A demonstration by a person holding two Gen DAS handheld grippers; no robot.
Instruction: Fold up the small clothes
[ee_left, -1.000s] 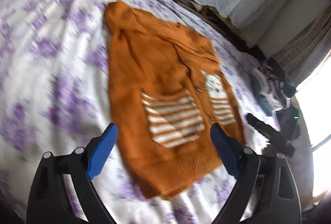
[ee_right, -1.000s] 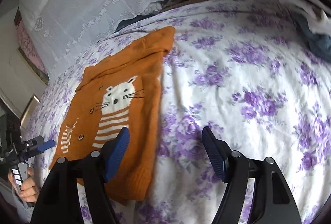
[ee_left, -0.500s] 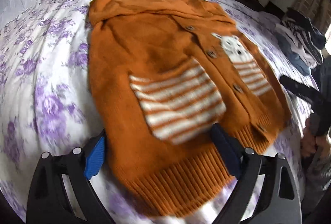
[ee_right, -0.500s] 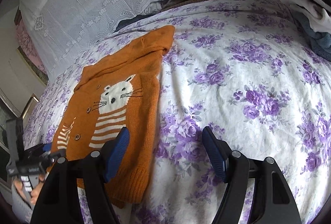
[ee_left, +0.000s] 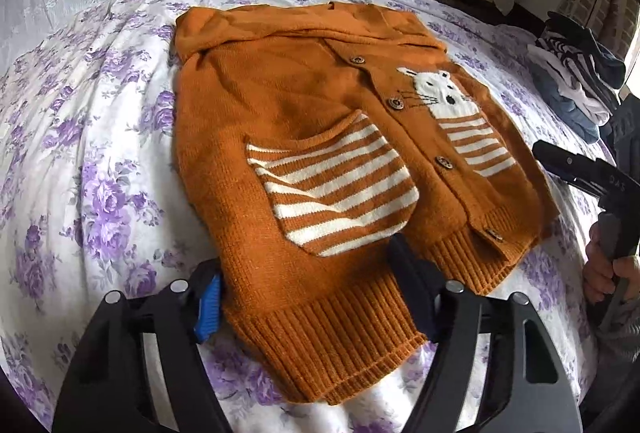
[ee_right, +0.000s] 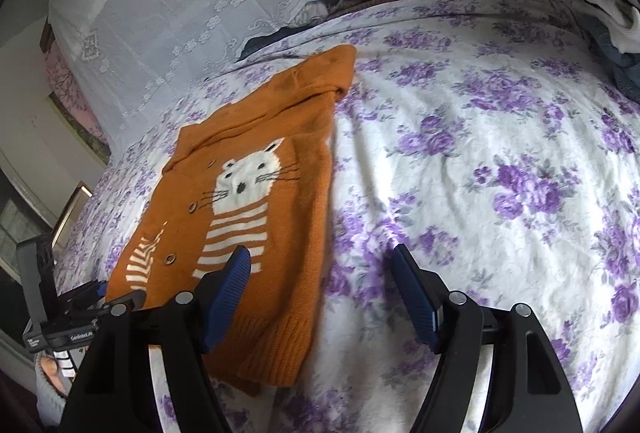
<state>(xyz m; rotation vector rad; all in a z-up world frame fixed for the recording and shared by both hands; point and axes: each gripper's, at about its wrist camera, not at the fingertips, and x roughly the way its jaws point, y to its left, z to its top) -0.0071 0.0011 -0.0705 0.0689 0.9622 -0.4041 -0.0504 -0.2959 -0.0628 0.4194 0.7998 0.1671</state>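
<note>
Now the left gripper (ee_left: 308, 297) closes around the orange cardigan's (ee_left: 288, 121) ribbed hem; right gripper (ee_right: 324, 297) gapes over bare bedsheet (ee_right: 500, 137).

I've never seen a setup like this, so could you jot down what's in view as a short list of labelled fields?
Garment: orange cardigan lying flat, cat motif, striped pocket
Surface: bedsheet with purple flowers
Left gripper: jaws closing around the cardigan's ribbed hem
Right gripper: open, holding nothing, over the cardigan's edge and the sheet
Background: pile of clothes at the far right
</note>
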